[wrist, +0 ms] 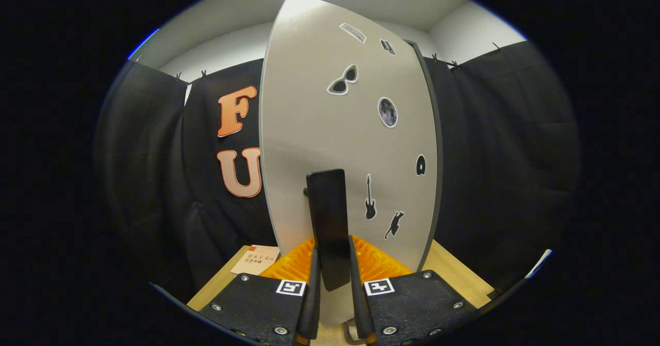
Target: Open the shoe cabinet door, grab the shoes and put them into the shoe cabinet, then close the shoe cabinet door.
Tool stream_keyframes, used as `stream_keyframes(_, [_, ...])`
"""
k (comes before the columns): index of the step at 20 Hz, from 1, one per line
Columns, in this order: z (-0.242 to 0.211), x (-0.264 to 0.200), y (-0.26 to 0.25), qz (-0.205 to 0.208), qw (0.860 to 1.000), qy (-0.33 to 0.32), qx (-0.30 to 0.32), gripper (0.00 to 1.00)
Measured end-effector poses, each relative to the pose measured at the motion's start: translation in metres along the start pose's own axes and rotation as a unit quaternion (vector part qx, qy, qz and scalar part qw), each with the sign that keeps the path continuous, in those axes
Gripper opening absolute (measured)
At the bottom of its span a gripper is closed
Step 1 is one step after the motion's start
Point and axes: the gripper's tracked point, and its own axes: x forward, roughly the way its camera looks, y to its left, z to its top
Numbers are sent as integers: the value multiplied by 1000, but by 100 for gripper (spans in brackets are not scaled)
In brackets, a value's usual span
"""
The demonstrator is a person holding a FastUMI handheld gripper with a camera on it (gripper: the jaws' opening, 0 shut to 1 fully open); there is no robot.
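The shoe cabinet door (330, 129) is a pale grey panel with several small stickers, standing right in front of me. A flat black handle (330, 217) sticks out from its lower part. My gripper (334, 268) is shut on that handle, one finger pressing on each side of it. Whether the door is ajar I cannot tell; a dark edge (435, 145) runs down its right side. The shoes are out of sight.
A light wooden tabletop (454, 274) lies under the cabinet. A small white and red card (256, 259) rests on it to the left of my fingers. Black cloth walls close in on both sides and behind.
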Motion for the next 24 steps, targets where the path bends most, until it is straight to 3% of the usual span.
stream_keyframes(8, [-2,-16,-20,-23,1000,5,9,25])
stream_keyframes(17, [-2,-32,-58,-83,996,6,17,25])
stream_keyframes(24, [-2,-41,-84,-112,994,12,-12,24])
